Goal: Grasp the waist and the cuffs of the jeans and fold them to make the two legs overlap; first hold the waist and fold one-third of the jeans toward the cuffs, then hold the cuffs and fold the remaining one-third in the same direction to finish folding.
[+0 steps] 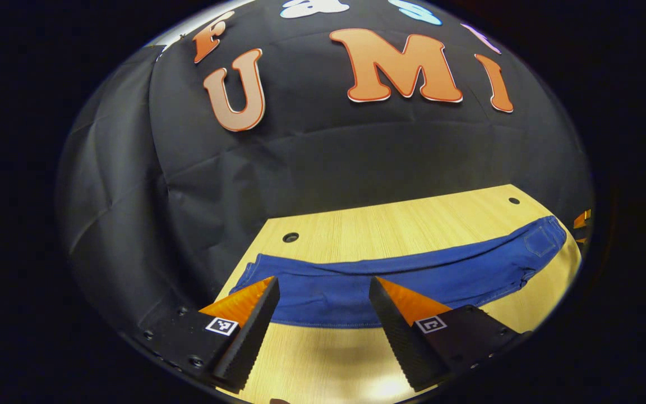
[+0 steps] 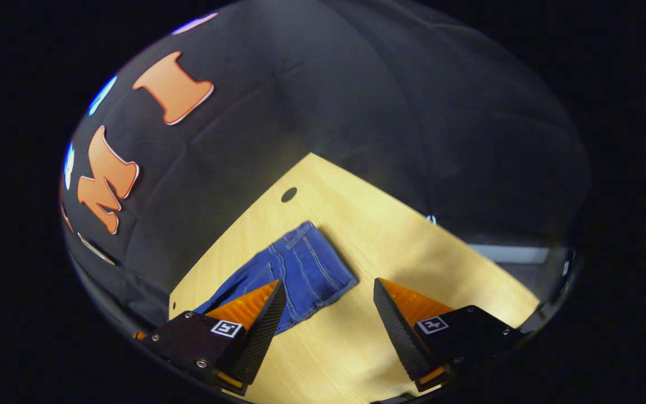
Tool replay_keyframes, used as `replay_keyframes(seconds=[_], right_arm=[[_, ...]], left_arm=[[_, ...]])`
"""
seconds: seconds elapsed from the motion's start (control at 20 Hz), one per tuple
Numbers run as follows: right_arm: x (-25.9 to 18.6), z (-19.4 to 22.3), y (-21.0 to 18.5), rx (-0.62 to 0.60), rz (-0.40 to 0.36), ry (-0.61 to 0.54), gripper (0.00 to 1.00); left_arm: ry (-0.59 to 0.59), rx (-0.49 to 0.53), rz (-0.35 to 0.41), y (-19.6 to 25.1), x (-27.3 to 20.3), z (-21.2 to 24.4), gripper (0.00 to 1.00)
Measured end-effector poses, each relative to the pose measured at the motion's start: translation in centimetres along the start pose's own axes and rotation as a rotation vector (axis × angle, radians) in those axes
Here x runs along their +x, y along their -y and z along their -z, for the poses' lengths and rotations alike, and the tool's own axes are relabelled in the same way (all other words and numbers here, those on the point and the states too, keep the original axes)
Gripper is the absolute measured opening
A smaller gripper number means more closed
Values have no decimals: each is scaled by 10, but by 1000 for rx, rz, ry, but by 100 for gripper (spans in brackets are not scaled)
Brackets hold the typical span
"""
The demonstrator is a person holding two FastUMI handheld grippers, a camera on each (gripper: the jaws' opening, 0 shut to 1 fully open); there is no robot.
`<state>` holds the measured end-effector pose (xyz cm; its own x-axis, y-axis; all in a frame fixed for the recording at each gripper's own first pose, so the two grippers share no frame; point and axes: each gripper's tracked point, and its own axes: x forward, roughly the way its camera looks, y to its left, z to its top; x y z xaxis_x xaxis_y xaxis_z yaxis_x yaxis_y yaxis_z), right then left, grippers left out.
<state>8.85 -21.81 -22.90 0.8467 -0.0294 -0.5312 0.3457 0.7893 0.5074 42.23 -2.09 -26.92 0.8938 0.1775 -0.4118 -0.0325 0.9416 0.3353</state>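
The blue jeans (image 1: 413, 275) are seen laid out flat on the wooden counter (image 1: 390, 224), stretched as a long band across the lower middle of the left gripper view, with the pocketed waist end at the right of the frame and the leg end at the lower left; the legs appear already laid one over the other, so the lengthwise fold is judged done and the thirds not yet begun. The left gripper (image 1: 323, 292) is held above the near edge of the cloth with its jaws wide apart and nothing between them, the denim lying just beyond and between the tips. In the right gripper view, one end of the jeans (image 2: 300, 269) lies at lower centre-left of the frame, its stitched panel reaching toward the middle. The right gripper (image 2: 328, 294) is also held wide and empty, the cloth passing behind its left finger and ending within the gap, presumably lined up for a pinch at that end.
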Motion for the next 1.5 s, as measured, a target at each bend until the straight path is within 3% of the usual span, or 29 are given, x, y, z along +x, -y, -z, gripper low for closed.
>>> replay_keyframes(seconds=[0.15, 0.3, 0.35, 0.7, 0.9, 1.0, 1.15, 1.25, 1.35, 1.5], right_arm=[[7, 9, 4, 141, 6, -26, 98], [22, 6, -11, 308, -36, -13, 97], [26, 5, -5, 311, -8, -8, 97], [43, -6, -23, 384, -63, 13, 97], [62, -13, -29, 477, -20, 25, 93], [73, -13, -19, 466, 51, 38, 73], [81, -12, -11, 311, 120, 83, 30], [79, -13, -7, 254, 165, 87, 19], [72, -21, -16, 222, 164, 114, 5], [55, -29, -30, 213, 141, 168, 5]], left_arm=[[-24, 13, -6, 1, 5, 5, 99], [-48, 26, -17, -2, 6, 16, 98], [-48, 28, -22, -3, 6, 16, 99], [-61, 1, -43, -7, 10, 28, 99], [-63, 4, -78, -14, 8, 27, 99], [-64, -9, -96, -18, 7, 28, 98], [-69, -26, -110, -21, 6, 33, 98], [-73, -30, -114, -28, 0, 38, 98], [-78, -25, -113, -37, -1, 41, 98], [-73, -23, -92, -49, 10, 37, 99]])
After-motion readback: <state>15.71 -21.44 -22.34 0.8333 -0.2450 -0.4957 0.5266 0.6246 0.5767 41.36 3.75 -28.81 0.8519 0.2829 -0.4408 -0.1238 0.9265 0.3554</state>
